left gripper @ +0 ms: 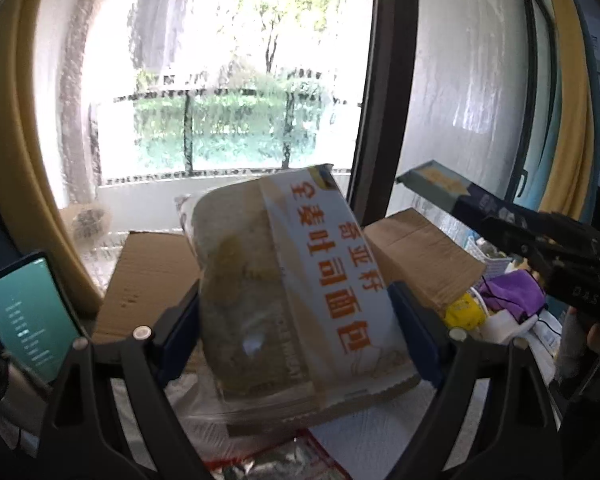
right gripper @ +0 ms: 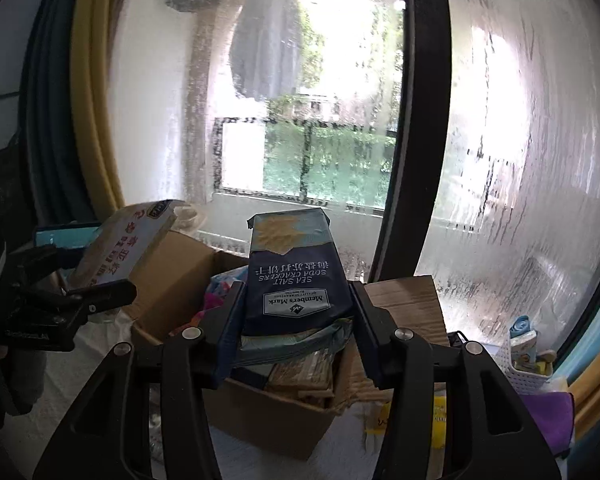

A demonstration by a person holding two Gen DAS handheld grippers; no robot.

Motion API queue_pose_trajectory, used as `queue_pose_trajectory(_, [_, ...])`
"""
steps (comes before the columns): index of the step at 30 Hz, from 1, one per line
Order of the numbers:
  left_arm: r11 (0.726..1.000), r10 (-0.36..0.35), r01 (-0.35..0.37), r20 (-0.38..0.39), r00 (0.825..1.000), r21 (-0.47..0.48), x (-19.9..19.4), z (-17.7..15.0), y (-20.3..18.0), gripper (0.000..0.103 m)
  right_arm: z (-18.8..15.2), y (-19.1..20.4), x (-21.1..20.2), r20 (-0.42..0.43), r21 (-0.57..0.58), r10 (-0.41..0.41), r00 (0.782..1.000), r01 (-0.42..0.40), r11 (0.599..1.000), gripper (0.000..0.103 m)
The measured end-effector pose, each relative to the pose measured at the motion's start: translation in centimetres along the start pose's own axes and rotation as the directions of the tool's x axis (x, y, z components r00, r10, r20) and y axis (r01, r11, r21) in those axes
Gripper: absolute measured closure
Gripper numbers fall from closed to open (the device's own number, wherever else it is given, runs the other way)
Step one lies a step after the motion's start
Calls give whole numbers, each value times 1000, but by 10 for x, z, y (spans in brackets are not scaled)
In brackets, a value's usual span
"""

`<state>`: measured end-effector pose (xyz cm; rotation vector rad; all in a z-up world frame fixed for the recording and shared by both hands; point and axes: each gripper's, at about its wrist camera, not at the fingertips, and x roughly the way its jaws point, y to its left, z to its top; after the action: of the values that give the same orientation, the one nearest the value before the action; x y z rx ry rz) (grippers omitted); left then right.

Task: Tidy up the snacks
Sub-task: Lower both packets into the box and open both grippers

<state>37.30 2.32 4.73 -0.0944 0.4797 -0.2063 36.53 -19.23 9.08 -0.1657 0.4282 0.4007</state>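
black tongs [right gripper: 296, 312], blue pads [right gripper: 231, 320], silver screws [right gripper: 191, 333]

place: home room | evidence: large glass door [right gripper: 308, 120] ahead of gripper, onto balcony railing [left gripper: 236, 98] and garden; laundry [right gripper: 266, 40] hanging outside; yellow curtain [left gripper: 4, 160] at left; cardboard box [right gripper: 268, 408] below.

My way into the cardboard box [right gripper: 260, 412] stays open from above; raised flaps [right gripper: 404, 304] and packets [right gripper: 300, 372] inside crowd it.

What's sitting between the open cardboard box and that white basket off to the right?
In the right wrist view, a black cable lies between the cardboard box and the white basket; nearer the camera, something yellow.
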Motion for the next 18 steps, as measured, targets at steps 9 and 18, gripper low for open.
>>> queue_pose_trajectory(9, [998,-60,59,-98,993,-16,89,3,-22,13,0,-28,42,-28,37,-1,1000,3,999,50])
queue_pose_trajectory(18, [994,-100,93,-175,980,-50,136,-6,-30,10,-1,-31,74,-68,55,1,998,3,998,49])
